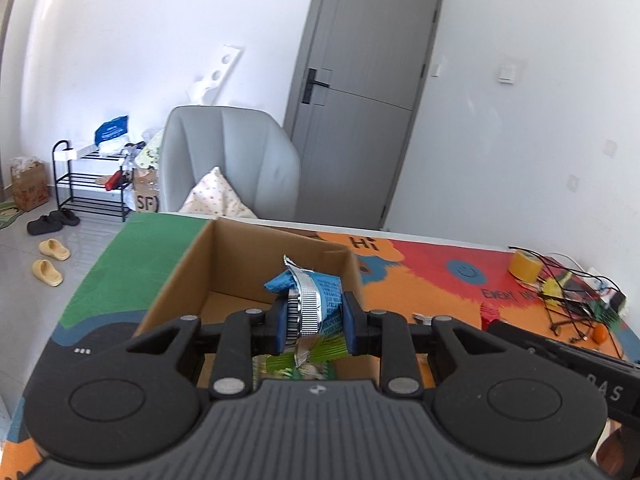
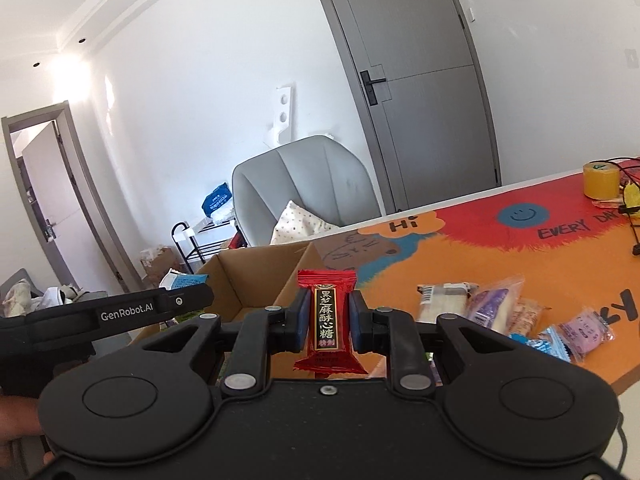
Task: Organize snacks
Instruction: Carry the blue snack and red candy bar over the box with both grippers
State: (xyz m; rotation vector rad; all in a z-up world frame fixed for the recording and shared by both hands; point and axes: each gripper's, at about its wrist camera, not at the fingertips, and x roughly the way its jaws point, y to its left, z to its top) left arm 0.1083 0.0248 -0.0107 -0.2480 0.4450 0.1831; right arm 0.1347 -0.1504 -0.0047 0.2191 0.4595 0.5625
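Note:
My left gripper (image 1: 315, 322) is shut on a blue and silver snack packet (image 1: 316, 300), held over the open cardboard box (image 1: 180, 276). Green snack packets (image 1: 316, 356) lie on the box floor under it. In the right wrist view my right gripper (image 2: 330, 320) is shut on a red candy packet (image 2: 327, 320) with gold lettering, held upright just right of the cardboard box (image 2: 248, 276). The left gripper's body (image 2: 120, 312) crosses at the left with its blue packet (image 2: 188, 280) showing. Several loose snack packets (image 2: 492, 312) lie on the colourful table mat (image 2: 520, 256) to the right.
A yellow tape roll (image 1: 525, 266) and tangled black cables (image 1: 572, 300) sit at the table's far right. Behind the table stand a grey armchair (image 1: 232, 160) with a cushion, a black shoe rack (image 1: 92, 184) and a grey door (image 1: 360, 92). A hand (image 2: 16, 432) shows at lower left.

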